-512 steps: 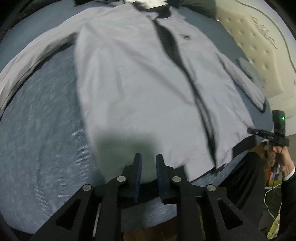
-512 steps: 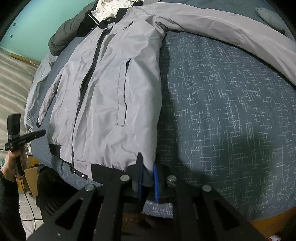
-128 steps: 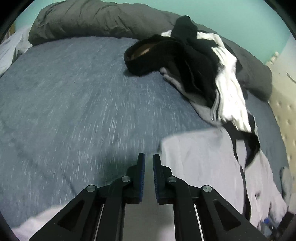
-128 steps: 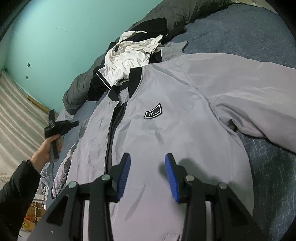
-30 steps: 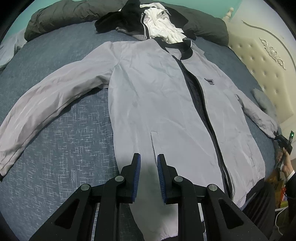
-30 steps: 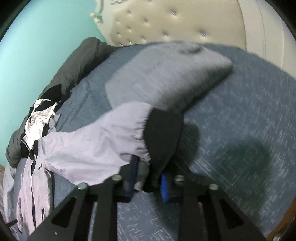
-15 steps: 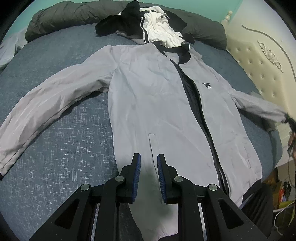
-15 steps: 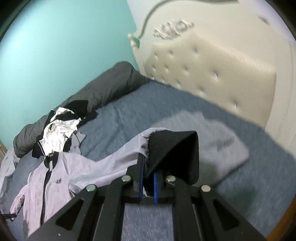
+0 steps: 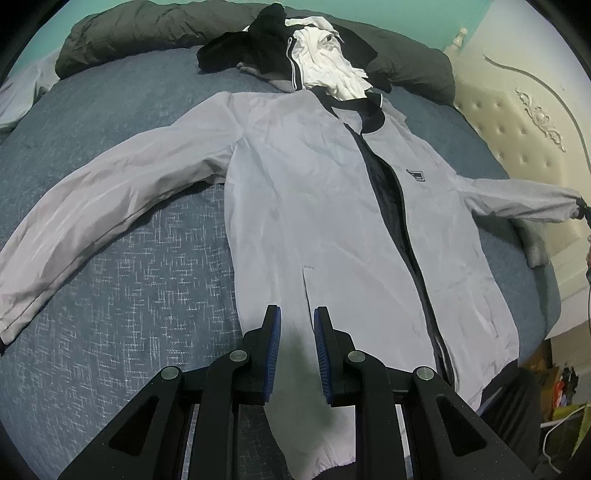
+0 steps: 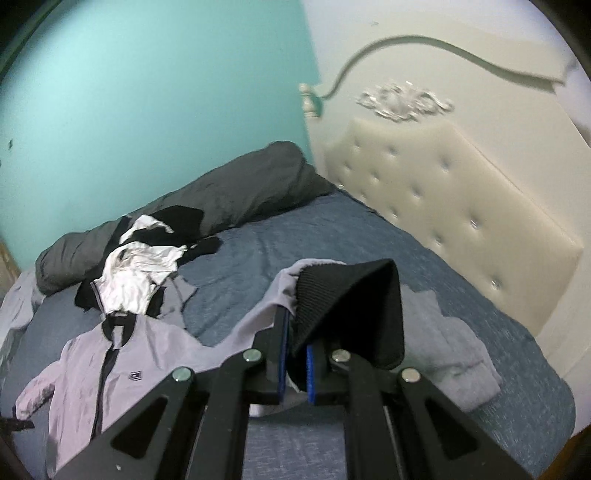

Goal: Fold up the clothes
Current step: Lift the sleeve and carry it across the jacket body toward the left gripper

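A light grey zip jacket (image 9: 314, 206) with black collar and cuffs lies front up on the blue bed (image 9: 129, 277). One sleeve is spread flat to the left. My left gripper (image 9: 297, 350) hovers over the jacket's lower front, its jaws a narrow gap apart with nothing between them. My right gripper (image 10: 295, 321) is shut on the black ribbed cuff (image 10: 354, 306) of the other sleeve and holds it up above the bed. That raised sleeve (image 9: 517, 199) stretches out to the right edge of the left wrist view. The jacket body (image 10: 85, 369) lies far below and to the left.
A heap of black and white clothes (image 9: 314, 55) lies at the jacket's collar, against a rolled dark grey duvet (image 9: 147, 29). A grey folded cloth (image 10: 450, 354) rests near the cream tufted headboard (image 10: 461, 206). A person's dark trousers (image 9: 517, 398) stand at the bed's near right corner.
My right gripper has risen with the cuff in it, lifting the sleeve off the bed. The left gripper has stayed where it was.
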`<state>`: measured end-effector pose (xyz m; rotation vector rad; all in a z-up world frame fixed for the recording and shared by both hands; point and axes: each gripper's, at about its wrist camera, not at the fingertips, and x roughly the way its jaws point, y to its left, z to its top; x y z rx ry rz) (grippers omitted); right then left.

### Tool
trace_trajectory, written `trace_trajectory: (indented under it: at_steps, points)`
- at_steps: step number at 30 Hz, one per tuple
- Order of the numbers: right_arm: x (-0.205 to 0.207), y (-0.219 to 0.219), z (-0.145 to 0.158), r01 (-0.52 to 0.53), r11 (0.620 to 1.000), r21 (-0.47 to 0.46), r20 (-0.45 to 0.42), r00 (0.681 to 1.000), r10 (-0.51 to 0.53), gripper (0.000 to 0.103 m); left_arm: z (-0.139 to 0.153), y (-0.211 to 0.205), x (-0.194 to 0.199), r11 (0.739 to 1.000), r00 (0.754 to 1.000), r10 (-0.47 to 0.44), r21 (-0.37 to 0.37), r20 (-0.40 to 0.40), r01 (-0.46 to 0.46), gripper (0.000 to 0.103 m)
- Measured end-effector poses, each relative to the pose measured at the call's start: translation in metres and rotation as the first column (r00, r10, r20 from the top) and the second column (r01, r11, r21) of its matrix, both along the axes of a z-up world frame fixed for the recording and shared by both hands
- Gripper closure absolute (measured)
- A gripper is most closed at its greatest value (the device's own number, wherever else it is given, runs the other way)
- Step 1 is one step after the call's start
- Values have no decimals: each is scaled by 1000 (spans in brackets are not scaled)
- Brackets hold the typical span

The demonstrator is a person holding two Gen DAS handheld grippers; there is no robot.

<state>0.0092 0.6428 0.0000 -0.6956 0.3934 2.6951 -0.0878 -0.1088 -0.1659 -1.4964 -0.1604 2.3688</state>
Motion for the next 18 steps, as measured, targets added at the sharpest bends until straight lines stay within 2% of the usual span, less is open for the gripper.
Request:
trace_trajectory:
  at_steps: [5,9,14,18]
  points:
    - [-17,-53,31,-107,993,41,-17,994,108,96,6,1,4,1000,1000,-3,23,-13,4,83]
    - [-38,-106,60,-213,975,69,-31,976,215,96,15,4,8,999,999,-6,48,-32,8,83]
    - [-69,-185,85,-348,933,88,-12,936,351,96,31,5,12,997,998,-11,77,-62,16,83]
    - [-88,-253,90,-462,882,96,11,886,463,96,43,1,17,995,997,-9,103,-82,17,83]
